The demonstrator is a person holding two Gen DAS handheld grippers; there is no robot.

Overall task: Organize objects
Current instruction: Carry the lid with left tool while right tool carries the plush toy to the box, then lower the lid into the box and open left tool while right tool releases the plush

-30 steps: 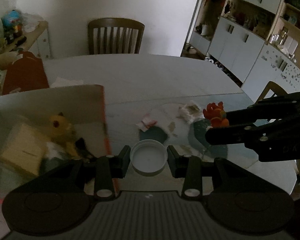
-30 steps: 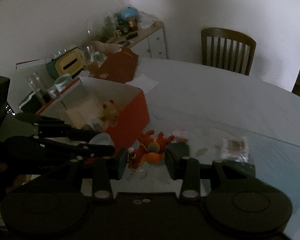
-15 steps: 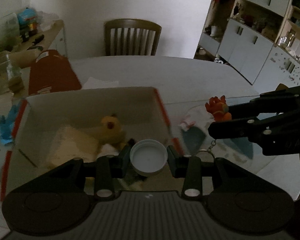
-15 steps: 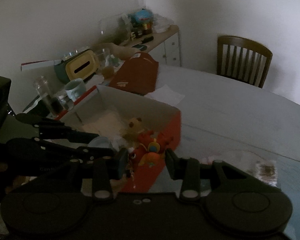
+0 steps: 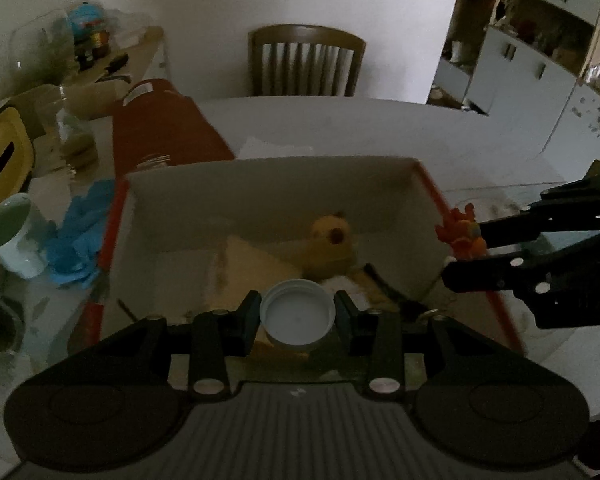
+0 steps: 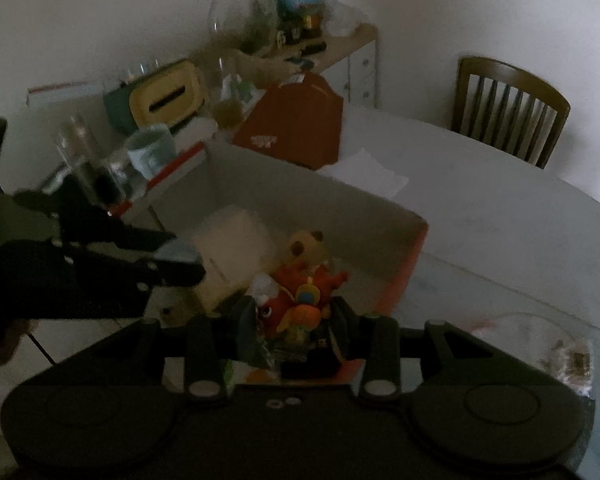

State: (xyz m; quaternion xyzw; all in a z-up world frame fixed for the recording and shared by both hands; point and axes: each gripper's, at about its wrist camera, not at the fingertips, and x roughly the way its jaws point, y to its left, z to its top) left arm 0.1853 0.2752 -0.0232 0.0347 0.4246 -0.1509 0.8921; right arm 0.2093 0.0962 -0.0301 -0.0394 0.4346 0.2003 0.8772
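My left gripper [image 5: 297,316] is shut on a white round lid [image 5: 297,317] and holds it above the near part of an open red-sided box [image 5: 272,176]. Inside the box lie a yellow plush toy [image 5: 332,244] and a beige flat pack [image 5: 256,264]. My right gripper [image 6: 294,316] is shut on a red and orange toy figure [image 6: 300,296], held over the box's near right edge [image 6: 412,252]. In the left wrist view that gripper [image 5: 460,248] comes in from the right with the toy [image 5: 460,236] at the box's right wall.
A red box lid [image 5: 164,124] lies behind the box. A pale green mug [image 5: 12,236], blue gloves [image 5: 80,236], glass jars [image 5: 68,128] and a yellow tissue holder [image 5: 0,160] crowd the table's left side. A wooden chair [image 5: 306,62] stands at the far edge. Small wrappers [image 6: 572,356] lie at right.
Both grippers have moved left from the open table to over the box, each still carrying its object. The box now fills the middle of both views.
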